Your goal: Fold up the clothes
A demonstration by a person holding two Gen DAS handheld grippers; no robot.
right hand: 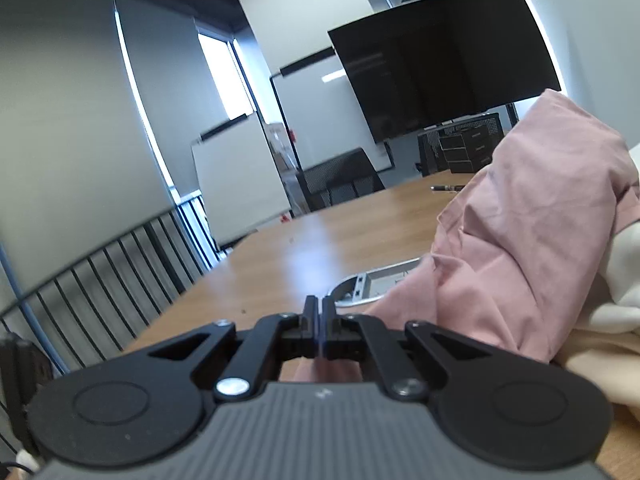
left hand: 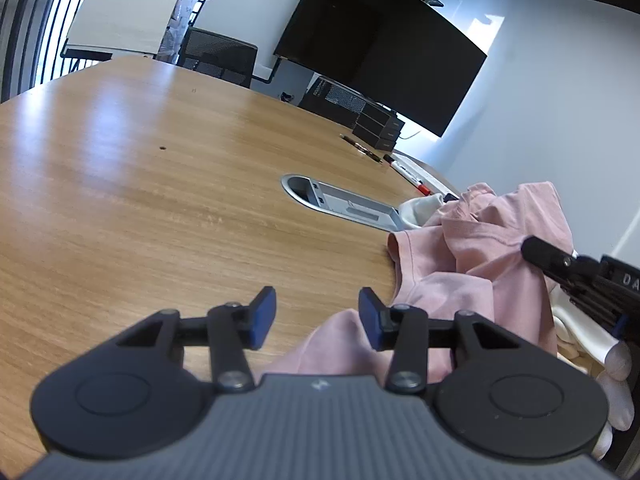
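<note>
Wooden table (left hand: 140,184): pink garment (left hand: 472,248), cream cloth (left hand: 420,208), probably markers (left hand: 412,178).

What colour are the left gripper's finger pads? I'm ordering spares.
Blue pads on black fingers, seen best in the left wrist view.

White letters "DA" on the black right claw (left hand: 528,249) body, rest cut off.

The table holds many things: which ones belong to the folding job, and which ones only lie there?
For the job:
- pink garment, pinched by the shut right gripper
- cream garment beside it
- left gripper, open

Only lying there:
- markers
- pen
- black boxes
- cable hatch in the table
</note>
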